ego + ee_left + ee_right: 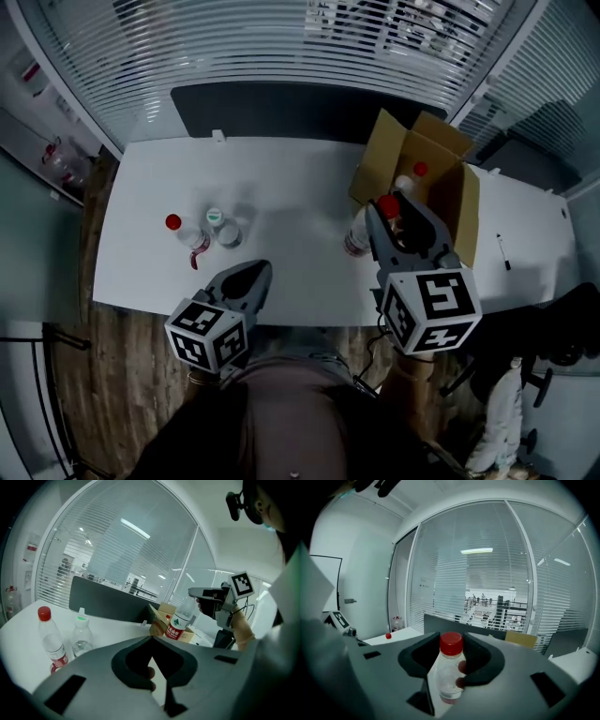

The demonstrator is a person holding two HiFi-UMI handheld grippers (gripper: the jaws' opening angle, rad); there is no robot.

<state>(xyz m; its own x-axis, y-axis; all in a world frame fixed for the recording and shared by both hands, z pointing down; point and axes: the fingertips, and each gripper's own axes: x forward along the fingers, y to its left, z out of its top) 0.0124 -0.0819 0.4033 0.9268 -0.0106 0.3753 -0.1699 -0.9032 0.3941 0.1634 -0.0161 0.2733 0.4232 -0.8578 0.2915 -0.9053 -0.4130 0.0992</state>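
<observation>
White tabletop (291,178) by blinds | right tool (398,220) clamped on red-capped water bottle (359,236) beside cardboard box (441,173) | left tool (253,275) jaws together, empty, near two standing bottles (223,228).

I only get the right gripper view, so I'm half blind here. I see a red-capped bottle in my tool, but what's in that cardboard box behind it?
Observer: The cardboard box is open on top, and a second bottle with a red cap sits inside it.
Operator: And my left tool?
Observer: The left tool has its jaws together with nothing between them, low over the table near its front edge.
Operator: Anything else on the table?
Observer: At its left end, a green-capped bottle stands beside a red-capped one.
</observation>
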